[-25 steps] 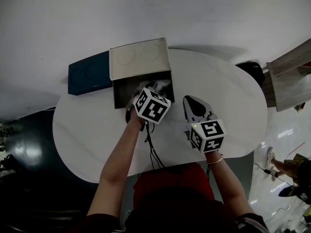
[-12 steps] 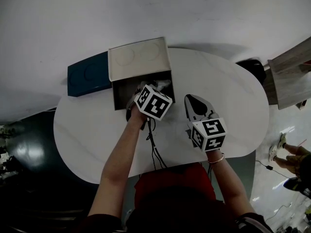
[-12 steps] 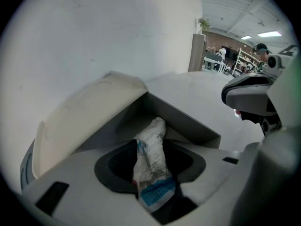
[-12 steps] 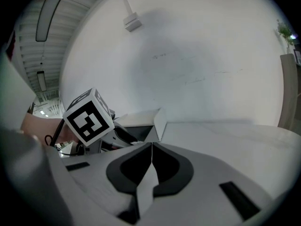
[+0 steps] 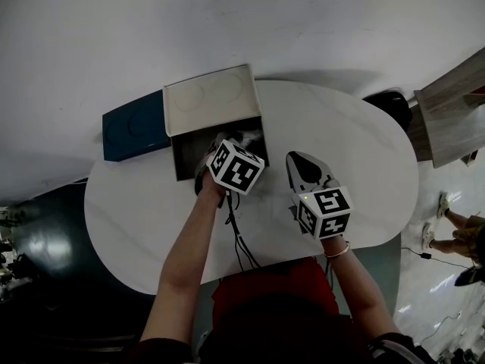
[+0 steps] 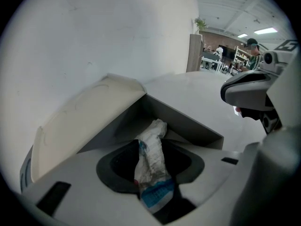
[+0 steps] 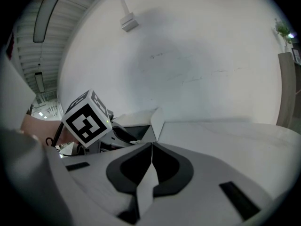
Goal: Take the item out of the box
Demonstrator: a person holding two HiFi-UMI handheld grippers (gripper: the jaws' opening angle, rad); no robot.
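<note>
Left gripper [image 5: 229, 144] dips steeply into the open cream-lidded cardboard box [image 5: 187, 156], jaws just closing onto the crumpled white-and-blue packet [image 6: 151, 154] inside. Right gripper [image 5: 301, 160] hovers beside it, jaws pressed together, empty.

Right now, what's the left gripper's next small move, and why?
Probably squeeze the left gripper shut on the crumpled packet. Its fingers have just been closing with the packet between them, inside the open box; a firm grip isn't clear yet.

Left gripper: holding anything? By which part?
Left gripper pinches the crumpled white-and-blue packet by its near end; its jaws have just been closing. Far end lies in the box.
</note>
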